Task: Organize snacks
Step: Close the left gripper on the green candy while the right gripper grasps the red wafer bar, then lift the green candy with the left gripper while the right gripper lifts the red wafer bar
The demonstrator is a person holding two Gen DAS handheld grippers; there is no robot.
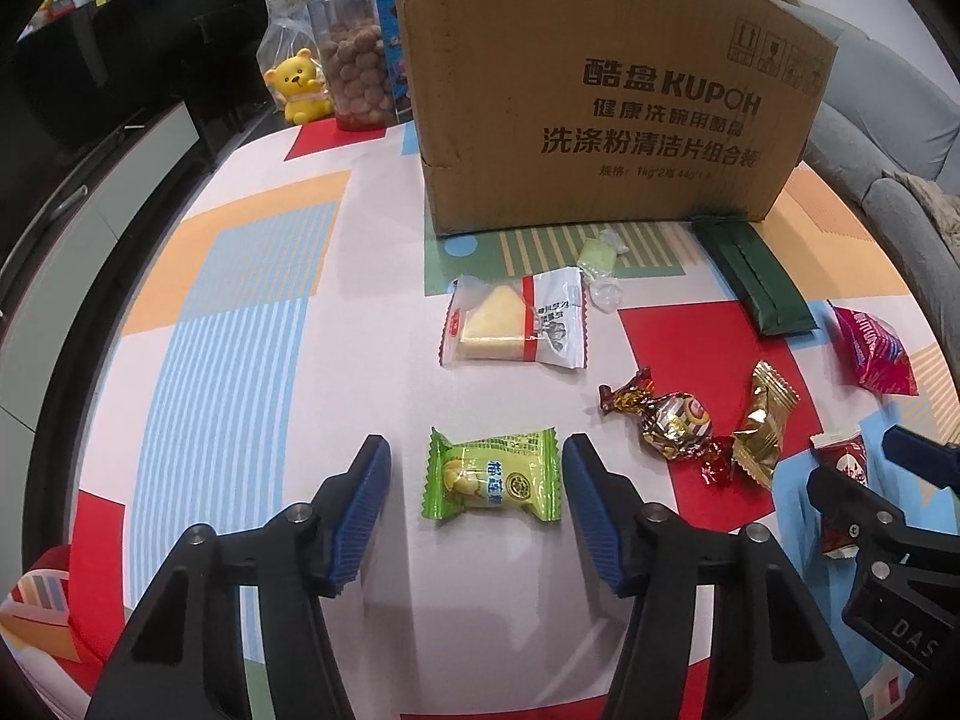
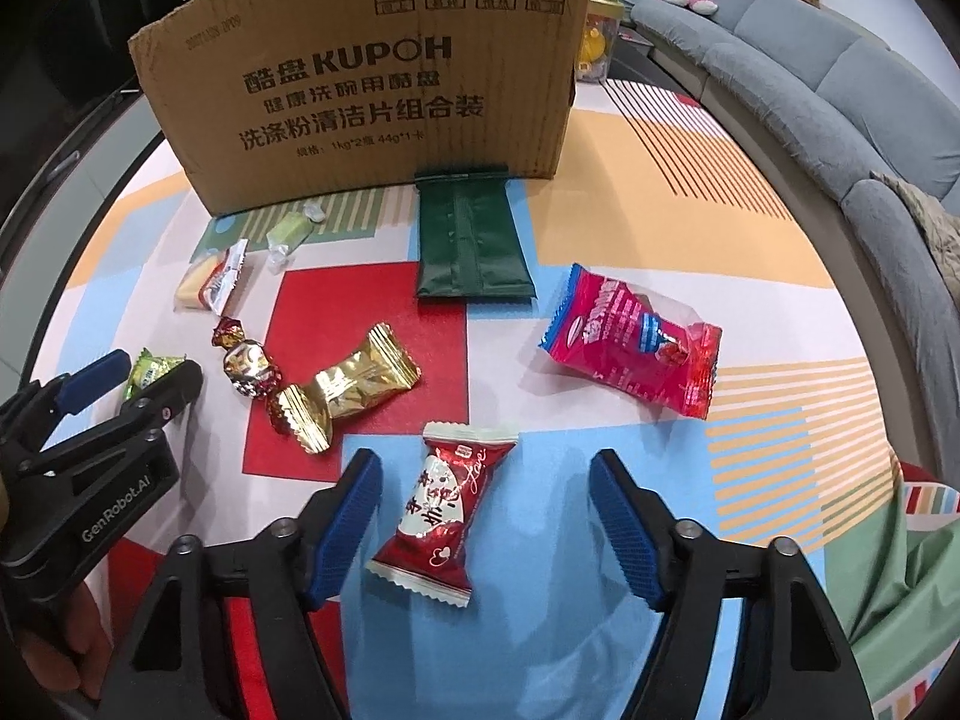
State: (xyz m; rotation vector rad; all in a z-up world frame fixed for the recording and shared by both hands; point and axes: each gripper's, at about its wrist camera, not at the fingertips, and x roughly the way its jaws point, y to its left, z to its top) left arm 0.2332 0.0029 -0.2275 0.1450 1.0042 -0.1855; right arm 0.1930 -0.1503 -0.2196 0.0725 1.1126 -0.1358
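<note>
Colourful patterned tablecloth (image 2: 690, 192) carries the snacks, all lying in front of the KUPOH cardboard box (image 2: 360, 78). Nearer than the box, the left gripper (image 1: 474, 504) stands half-wide around the green durian-cake packet (image 1: 493, 476) without pressing it, and the right gripper (image 2: 486, 516) likewise straddles the dark red candy packet (image 2: 447, 510). For a good grip, I think each pair of pads should close squarely on the packet's thick middle, not on the crimped ends.

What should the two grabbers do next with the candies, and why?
Probably squeeze shut. The green candy lies between the left gripper's open fingers, the red candy between the right gripper's, neither pinched yet. Then lift them toward the cardboard box.
</note>
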